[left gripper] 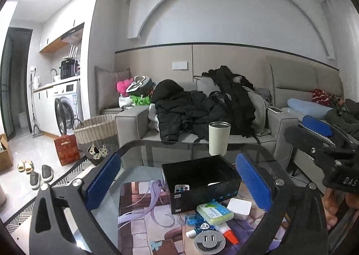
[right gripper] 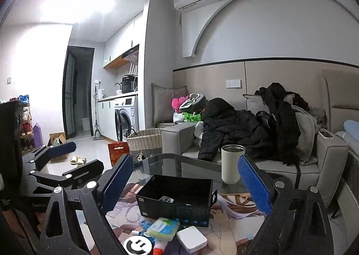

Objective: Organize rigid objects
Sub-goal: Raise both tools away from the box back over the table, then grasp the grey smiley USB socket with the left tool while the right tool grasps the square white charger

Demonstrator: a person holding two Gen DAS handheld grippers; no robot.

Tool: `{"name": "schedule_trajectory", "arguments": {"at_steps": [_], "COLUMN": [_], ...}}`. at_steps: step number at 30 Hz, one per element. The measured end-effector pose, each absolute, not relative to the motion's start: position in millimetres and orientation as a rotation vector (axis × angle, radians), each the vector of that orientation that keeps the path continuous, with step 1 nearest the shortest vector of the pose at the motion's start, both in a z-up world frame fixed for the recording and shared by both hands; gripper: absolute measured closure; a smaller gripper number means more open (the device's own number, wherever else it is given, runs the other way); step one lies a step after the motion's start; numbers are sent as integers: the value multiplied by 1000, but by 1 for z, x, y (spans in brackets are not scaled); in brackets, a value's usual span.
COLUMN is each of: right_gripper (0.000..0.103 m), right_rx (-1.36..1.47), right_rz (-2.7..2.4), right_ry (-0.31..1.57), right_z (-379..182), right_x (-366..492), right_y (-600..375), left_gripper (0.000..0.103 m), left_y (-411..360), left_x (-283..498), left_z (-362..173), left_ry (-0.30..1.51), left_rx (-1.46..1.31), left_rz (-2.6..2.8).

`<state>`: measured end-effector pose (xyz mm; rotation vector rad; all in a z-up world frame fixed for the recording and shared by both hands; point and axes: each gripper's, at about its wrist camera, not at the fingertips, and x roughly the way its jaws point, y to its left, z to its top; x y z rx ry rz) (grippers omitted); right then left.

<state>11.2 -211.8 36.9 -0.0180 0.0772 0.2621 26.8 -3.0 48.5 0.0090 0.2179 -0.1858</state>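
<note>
Left wrist view: my left gripper (left gripper: 179,178) and right gripper (right gripper: 186,178) both gape empty, pulled back near the open black cardboard box (left gripper: 200,179) on the glass table (left gripper: 143,154); loose small white square box (left gripper: 239,208) awaits sorting.

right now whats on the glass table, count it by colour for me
black: 1, the open box
cream: 1, the tumbler
white: 1, the square adapter
green: 1, the flat case
blue: 1, the crinkly packet
orange-capped: 1, the glue bottle
Total: 6, not counting the remote inside the box or the small white-capped bottle, partly hidden.
</note>
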Motion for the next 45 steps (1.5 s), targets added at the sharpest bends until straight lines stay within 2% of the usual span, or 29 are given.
{"name": "schedule_trajectory", "arguments": {"at_steps": [27,34,37,38,40,42,45], "right_gripper": [7,7,8,9,18,30,36], "right_rx": [1,-9,-63,-78,-103,-93,-79], "right_rz": [228,172,179,185,192,193,195], "right_ry": [219,439,534,563,636,703,790], "right_z": [23,-1,-19,-24,-40,-53,-76], "right_x": [45,87,103,108,122,134,148], "right_y": [-218,-221,-213,-211,-208,-212,-217], "left_gripper": [0,0,3,7,10,16,20], "left_y": [-5,-11,-14,-15,-22,-28,-34], "left_x": [45,74,85,86,90,94,99], "left_z": [33,3,-13,-18,-29,-40,-56], "left_ry": [345,577,681,704,756,809,878], "left_rx": [3,13,-10,-12,8,31,54], "left_rz": [-179,-196,-209,-219,-238,-256,-282]}}
